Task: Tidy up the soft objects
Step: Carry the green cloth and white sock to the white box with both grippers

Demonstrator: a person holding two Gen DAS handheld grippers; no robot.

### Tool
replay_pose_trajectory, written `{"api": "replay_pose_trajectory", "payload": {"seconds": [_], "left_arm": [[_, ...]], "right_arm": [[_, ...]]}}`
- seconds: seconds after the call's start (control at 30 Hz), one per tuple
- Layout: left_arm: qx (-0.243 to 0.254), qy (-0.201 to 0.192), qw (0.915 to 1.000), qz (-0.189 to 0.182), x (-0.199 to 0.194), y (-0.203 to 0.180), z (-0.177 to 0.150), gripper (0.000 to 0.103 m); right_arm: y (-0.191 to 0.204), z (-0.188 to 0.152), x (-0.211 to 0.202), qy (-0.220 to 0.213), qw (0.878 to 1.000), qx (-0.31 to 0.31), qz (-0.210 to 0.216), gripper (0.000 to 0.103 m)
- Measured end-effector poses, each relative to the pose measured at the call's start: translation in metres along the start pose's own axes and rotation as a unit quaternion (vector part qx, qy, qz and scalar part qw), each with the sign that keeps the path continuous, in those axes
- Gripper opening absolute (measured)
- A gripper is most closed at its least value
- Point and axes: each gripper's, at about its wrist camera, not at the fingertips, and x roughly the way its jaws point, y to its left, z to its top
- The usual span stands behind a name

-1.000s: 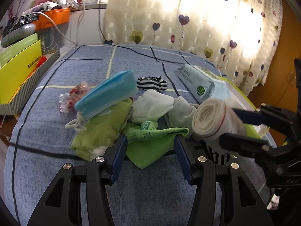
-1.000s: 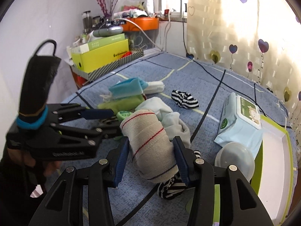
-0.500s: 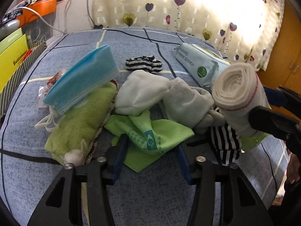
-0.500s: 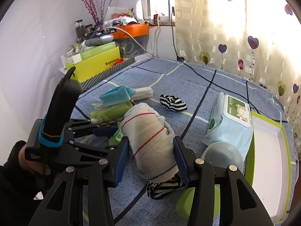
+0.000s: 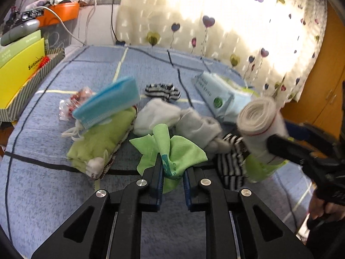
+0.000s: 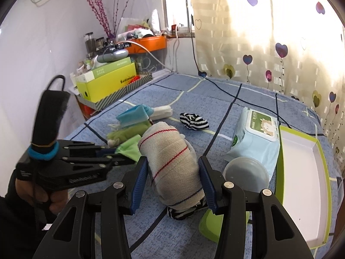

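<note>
Closing over the last half second, the left gripper now pinches a bunched green cloth that lay flat between spread jaws before; the cloth's edges stand up off the bed. Left to right in the left wrist view: yellow box in a striped tray beside the bed, orange tray on the sill behind, then the blue checked bedsheet carrying a blue stack of face masks on a green pouch, a striped sock, two pale socks, a wet-wipes pack. Heart-print curtain backlit; wooden cabinet far right. The right gripper holds a rolled beige bandage with red stripes above the sheet, jaws pressed to its sides. Further right in that view: clear round lid, green-rimmed white box.
</note>
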Motion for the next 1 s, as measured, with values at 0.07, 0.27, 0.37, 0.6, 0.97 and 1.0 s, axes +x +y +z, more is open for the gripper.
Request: {"api": "replay_pose_trajectory", "payload": {"seconds": [0.07, 0.27, 0.37, 0.6, 0.97, 1.0], "left_arm": [[-0.005, -0.013, 0.9999, -0.003, -0.01, -0.003, 0.001, 0.016], [-0.002, -0.026, 0.9995, -0.015, -0.023, -0.017, 0.006, 0.016], [0.005, -0.03, 0.9993, -0.022, -0.025, -0.026, 0.009, 0.016], [0.029, -0.033, 0.9983, -0.038, -0.023, -0.051, 0.016, 0.016], [0.068, -0.023, 0.9954, -0.064, -0.003, -0.093, 0.031, 0.016], [0.071, -0.022, 0.995, -0.066, -0.001, -0.098, 0.032, 0.016]], "right_arm": [[0.0, -0.002, -0.004, -0.004, 1.0, 0.003, 0.002, 0.047], [0.001, -0.005, -0.014, -0.015, 1.0, 0.007, 0.006, 0.047], [-0.004, -0.006, -0.022, -0.025, 1.0, 0.014, 0.005, 0.047], [-0.021, -0.01, -0.036, -0.038, 0.999, 0.029, -0.014, 0.047], [-0.059, -0.023, -0.056, -0.048, 0.995, 0.064, -0.052, 0.047], [-0.064, -0.024, -0.058, -0.049, 0.995, 0.068, -0.056, 0.047]]}}
